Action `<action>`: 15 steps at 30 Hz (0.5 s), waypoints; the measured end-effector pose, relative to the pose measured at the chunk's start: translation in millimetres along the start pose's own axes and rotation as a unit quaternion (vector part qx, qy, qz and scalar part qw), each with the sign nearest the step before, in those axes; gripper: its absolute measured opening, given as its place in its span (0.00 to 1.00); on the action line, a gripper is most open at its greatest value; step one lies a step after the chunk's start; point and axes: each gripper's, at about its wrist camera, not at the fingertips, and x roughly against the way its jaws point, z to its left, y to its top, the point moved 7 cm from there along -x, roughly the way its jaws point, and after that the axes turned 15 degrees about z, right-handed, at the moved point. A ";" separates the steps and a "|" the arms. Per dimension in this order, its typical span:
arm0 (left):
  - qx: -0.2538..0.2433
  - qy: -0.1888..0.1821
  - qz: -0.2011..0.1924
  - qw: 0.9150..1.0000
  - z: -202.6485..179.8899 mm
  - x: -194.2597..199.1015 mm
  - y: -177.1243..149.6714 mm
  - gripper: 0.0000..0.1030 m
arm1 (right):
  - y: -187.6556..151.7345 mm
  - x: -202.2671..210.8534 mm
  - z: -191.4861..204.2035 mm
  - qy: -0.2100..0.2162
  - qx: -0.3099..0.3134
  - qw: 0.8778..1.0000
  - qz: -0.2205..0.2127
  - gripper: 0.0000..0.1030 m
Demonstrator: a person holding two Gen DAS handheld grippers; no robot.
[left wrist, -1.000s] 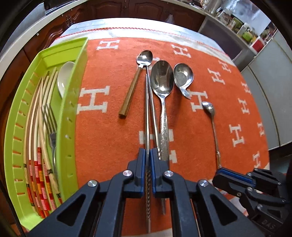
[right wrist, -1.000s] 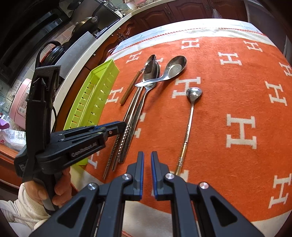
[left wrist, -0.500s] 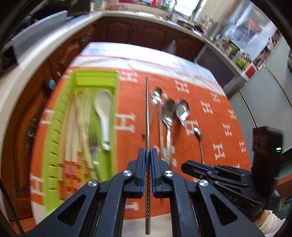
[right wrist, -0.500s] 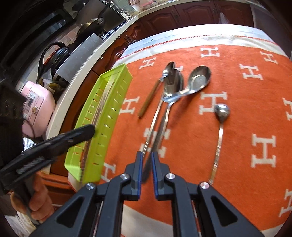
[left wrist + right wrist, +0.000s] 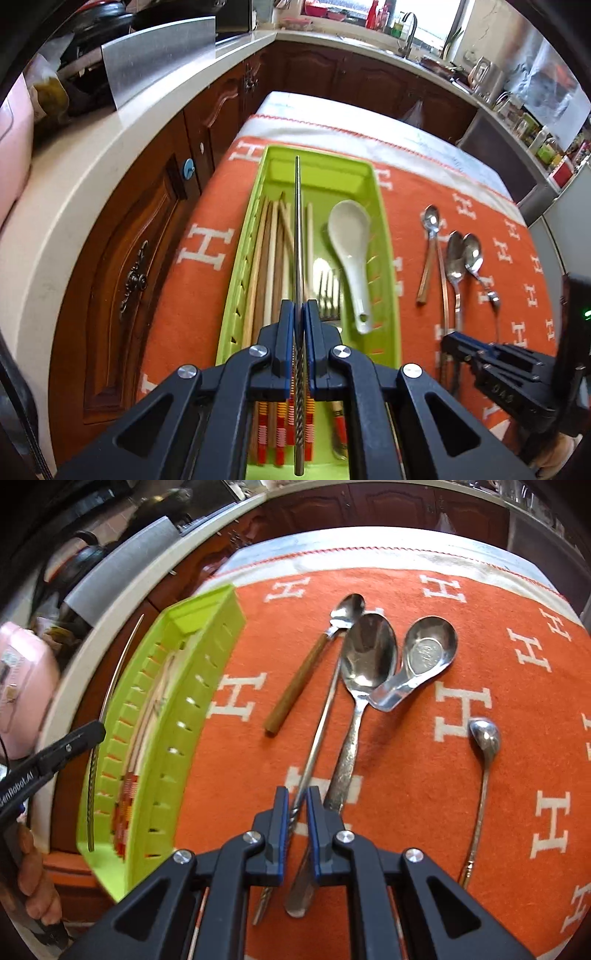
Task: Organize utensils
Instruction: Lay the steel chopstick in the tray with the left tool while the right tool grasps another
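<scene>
While the left tongs (image 5: pixel 299 325) pinch a chopstick (image 5: pixel 297 229) lengthwise above the tray (image 5: pixel 384 206), the right tongs (image 5: pixel 295 812), near-closed, straddle its mate (image 5: pixel 321 723); both run straight ahead.

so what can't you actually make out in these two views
- Left wrist view: the lower part of the lime green plastic tray is covered by the left gripper.
- Right wrist view: the tray's contents are hidden by its slotted wall.
- Right wrist view: whether the right gripper pinches the twisted steel chopstick.

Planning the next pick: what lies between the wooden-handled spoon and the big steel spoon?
A metal chopstick lies between them on the orange cloth, clearest in the right wrist view.
</scene>
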 end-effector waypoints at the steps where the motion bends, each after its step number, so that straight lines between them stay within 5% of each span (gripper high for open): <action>1: 0.000 0.003 0.002 1.000 2.0 -4.5 1.3 0.03 | 0.7 -0.4 -0.4 -0.005 -0.002 1.000 -0.002 0.09; 6: -0.015 0.049 -0.013 0.999 2.3 -12.9 3.6 0.03 | 4.4 -3.6 1.1 -0.029 -0.010 1.000 -0.008 0.09; 15: -0.029 0.048 -0.014 0.998 -8.6 -13.8 -6.7 0.22 | 5.3 2.5 -8.0 0.027 -0.045 0.999 -0.009 0.05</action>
